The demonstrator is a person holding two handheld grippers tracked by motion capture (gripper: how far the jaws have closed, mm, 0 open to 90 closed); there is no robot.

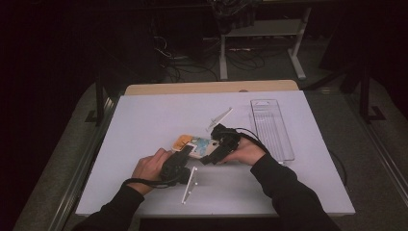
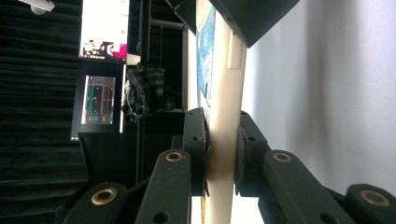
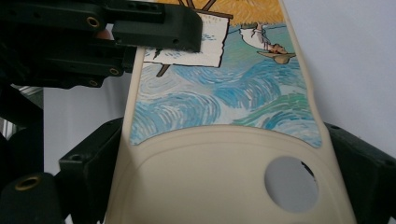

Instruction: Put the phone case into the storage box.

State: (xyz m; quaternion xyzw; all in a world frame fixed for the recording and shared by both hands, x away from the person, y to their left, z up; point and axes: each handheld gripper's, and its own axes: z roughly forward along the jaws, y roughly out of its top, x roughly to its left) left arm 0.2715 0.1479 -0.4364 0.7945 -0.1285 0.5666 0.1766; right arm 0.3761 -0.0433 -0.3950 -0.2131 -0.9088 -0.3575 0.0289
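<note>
A cream phone case [image 1: 195,144] with a painted blue-and-orange picture is held just above the white table top, between both hands. My left gripper [image 1: 186,152] comes in from the left and is shut on the case. In the left gripper view its pads pinch the thin cream edge [image 2: 224,93], with the left gripper [image 2: 223,149] squeezing both faces. My right gripper [image 1: 210,157] reaches in from the right. In the right gripper view its black jaws flank the case [image 3: 224,116] across its width, near the round camera hole, with the right gripper [image 3: 224,158] pressed against both sides.
A clear plastic tray [image 1: 272,127] lies at the right of the white board [image 1: 144,120]. A white plastic strip [image 1: 190,185] lies near the front edge, and another white piece [image 1: 220,118] lies behind the hands. Lit monitors [image 2: 100,93] stand beyond the table.
</note>
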